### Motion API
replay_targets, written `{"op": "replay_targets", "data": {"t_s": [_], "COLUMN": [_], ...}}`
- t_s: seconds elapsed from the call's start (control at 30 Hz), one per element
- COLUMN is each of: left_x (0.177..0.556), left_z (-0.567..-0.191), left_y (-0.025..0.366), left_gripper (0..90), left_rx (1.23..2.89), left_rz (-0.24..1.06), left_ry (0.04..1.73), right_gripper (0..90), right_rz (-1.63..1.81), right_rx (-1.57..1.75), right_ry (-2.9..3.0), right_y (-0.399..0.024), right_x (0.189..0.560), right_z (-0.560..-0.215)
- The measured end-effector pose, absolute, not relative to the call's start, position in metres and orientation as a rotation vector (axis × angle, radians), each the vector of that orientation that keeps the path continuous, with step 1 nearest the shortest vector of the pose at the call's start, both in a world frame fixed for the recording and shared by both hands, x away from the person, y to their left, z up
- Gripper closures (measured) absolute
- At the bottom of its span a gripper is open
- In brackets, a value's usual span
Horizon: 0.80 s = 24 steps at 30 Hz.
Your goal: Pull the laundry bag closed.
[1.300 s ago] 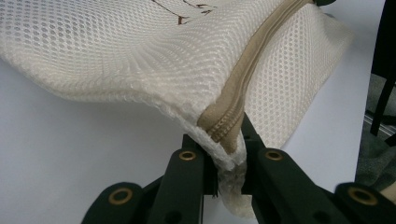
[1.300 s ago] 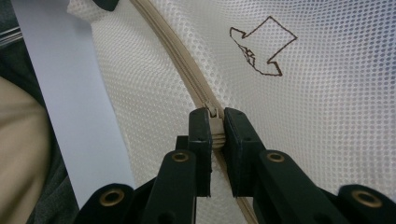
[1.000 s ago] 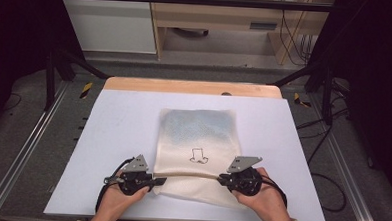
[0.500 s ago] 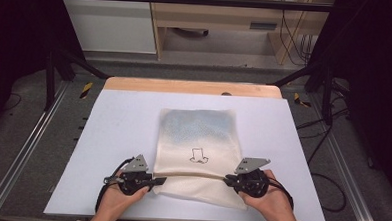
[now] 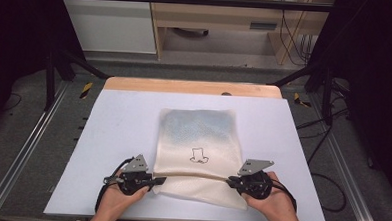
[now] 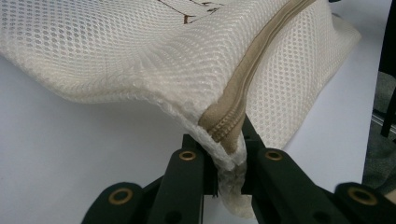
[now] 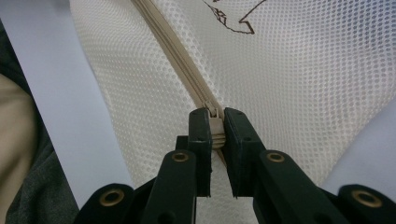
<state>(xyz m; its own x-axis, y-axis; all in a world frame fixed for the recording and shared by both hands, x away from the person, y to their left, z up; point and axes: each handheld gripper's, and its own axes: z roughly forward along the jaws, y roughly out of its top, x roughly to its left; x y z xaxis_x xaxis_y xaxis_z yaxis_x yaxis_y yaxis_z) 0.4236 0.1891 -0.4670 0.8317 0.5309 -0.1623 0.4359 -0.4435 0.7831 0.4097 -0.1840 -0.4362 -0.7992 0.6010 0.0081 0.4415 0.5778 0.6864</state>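
A cream mesh bag [image 5: 198, 133] with a small dark line drawing lies flat on the white table [image 5: 118, 137]. A tan zipper [image 5: 191, 174] runs along its raised near edge. My left gripper [image 5: 153, 180] is shut on the bag's left end, where the zipper stops [image 6: 223, 135]; mesh bunches between its jaws [image 6: 229, 156]. At the bag's right end, my right gripper [image 5: 231, 181] is shut on the pale zipper pull [image 7: 215, 127]. From there the closed zipper [image 7: 173, 56] runs away across the mesh. The zipper edge hangs taut between the two grippers, lifted off the table.
The table's wooden far edge [image 5: 192, 86] lies beyond the bag. Metal rails [image 5: 27, 148] flank both sides, with cables [image 5: 326, 181] on the floor at right. A wooden bench [image 5: 213, 21] stands farther back.
My right gripper has shifted slightly to the right with the zipper pull. The left gripper has stayed where it was.
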Motion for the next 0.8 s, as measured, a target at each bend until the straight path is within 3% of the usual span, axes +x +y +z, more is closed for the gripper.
{"op": "replay_targets", "data": {"t_s": [0.8], "left_x": [0.424], "left_z": [-0.466], "left_y": [0.191], "left_gripper": [83.9], "left_rx": [2.105], "left_rz": [0.155], "left_ry": [0.718], "right_gripper": [82.0], "right_rz": [1.013], "right_rx": [0.909], "right_ry": [2.573], "right_y": [-0.197], "right_x": [0.406], "right_z": [-0.442]}}
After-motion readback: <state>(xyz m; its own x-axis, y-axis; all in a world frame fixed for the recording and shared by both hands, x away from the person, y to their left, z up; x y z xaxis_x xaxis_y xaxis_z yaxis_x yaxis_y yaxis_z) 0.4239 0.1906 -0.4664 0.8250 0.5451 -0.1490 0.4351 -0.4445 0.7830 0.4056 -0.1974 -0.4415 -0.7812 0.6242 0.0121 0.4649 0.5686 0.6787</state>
